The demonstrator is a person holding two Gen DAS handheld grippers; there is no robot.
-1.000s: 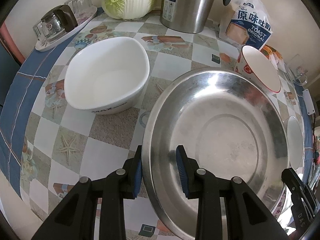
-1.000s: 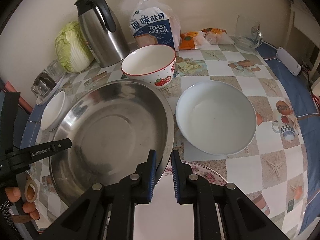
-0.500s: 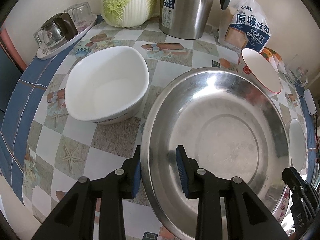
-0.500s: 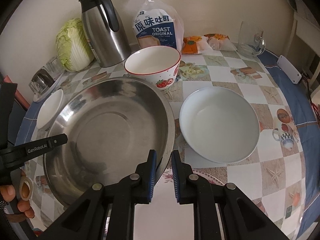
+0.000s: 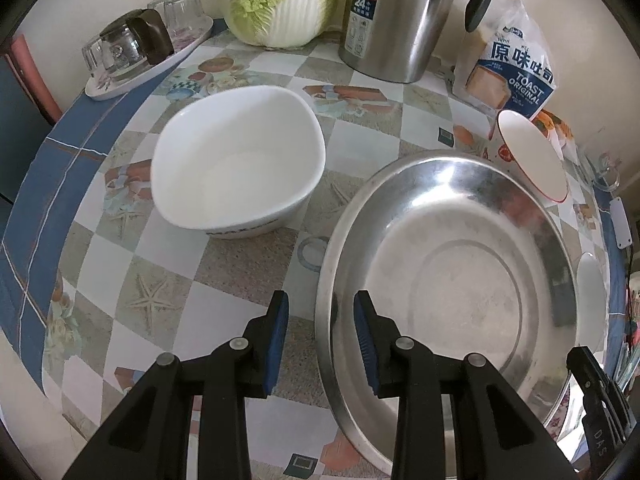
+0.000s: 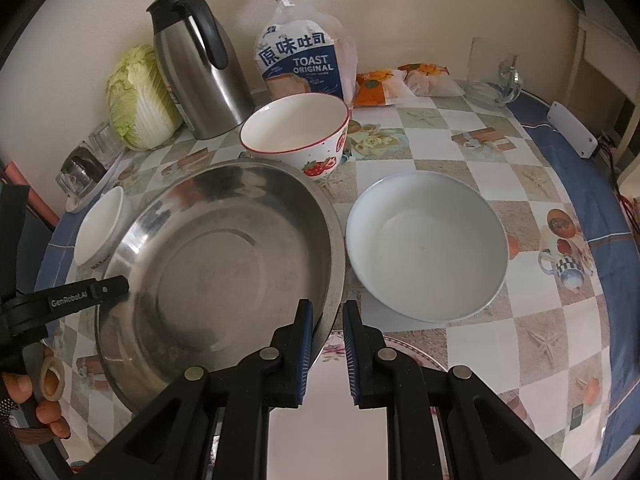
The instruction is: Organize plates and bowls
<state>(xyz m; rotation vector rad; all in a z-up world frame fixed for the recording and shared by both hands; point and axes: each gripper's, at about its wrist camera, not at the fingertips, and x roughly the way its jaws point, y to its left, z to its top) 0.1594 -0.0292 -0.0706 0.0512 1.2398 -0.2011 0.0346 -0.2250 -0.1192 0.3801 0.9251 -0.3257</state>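
Steel basin (image 5: 460,280) straddled by both grippers on the checked table (image 6: 480,152)

Left gripper (image 5: 320,340) and right gripper (image 6: 325,340) both spread, rim between pads. Bread bag (image 6: 304,64) reads "TOAST ORIGINAL"; white bowl (image 5: 236,168) lettering is partly hidden.

My left wrist camera looks from the table's near edge toward the wall, close above the wide steel basin (image 5: 452,280). My right wrist camera looks the same way from the basin's other side. Both share the basin (image 6: 224,264) and the steel thermos jug (image 5: 396,20) (image 6: 200,76).
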